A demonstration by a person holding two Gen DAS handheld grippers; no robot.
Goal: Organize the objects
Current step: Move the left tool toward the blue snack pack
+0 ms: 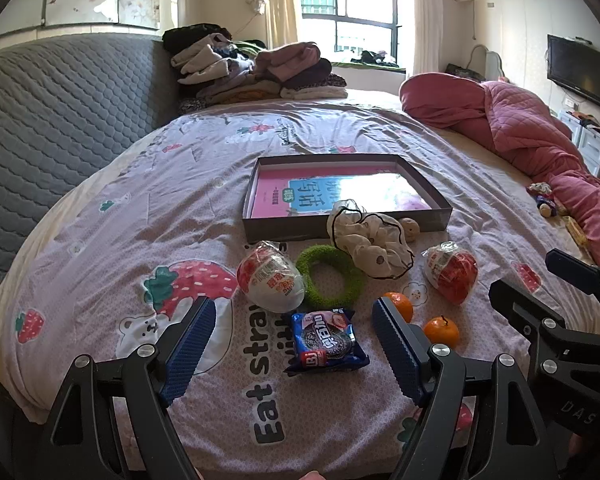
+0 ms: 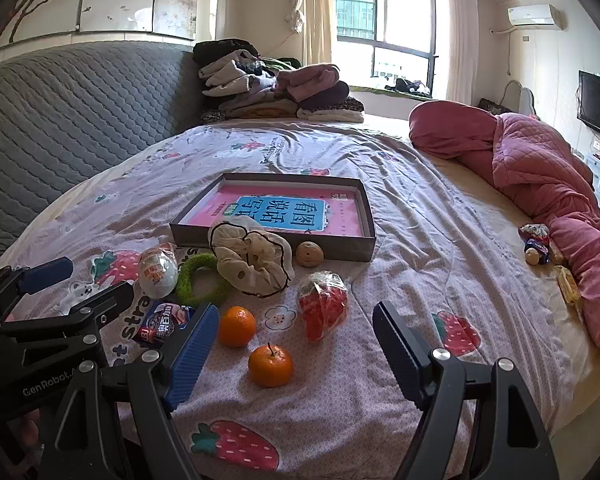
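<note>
On the strawberry-print bed cover lies a shallow grey box (image 1: 342, 227) (image 2: 274, 245) with a pink book inside. In front of it lie a cream scrunchie (image 1: 370, 240) (image 2: 252, 260), a green ring (image 1: 329, 277) (image 2: 198, 280), a white wrapped egg (image 1: 270, 278) (image 2: 158, 270), a red wrapped egg (image 1: 454, 270) (image 2: 324, 310), a walnut (image 2: 309, 254), two oranges (image 1: 441, 330) (image 2: 270, 364) (image 2: 236, 326) and a blue biscuit packet (image 1: 325, 340) (image 2: 164, 322). My left gripper (image 1: 294, 312) (image 2: 84, 284) hovers open over the packet. My right gripper (image 2: 296, 314) (image 1: 540, 280) is open above the oranges, holding nothing.
A grey quilted headboard (image 1: 60, 120) runs along the left. Folded clothes (image 1: 260, 68) are stacked at the far end of the bed. A pink quilt (image 2: 548, 200) is bunched on the right with small snacks (image 2: 538, 246) beside it.
</note>
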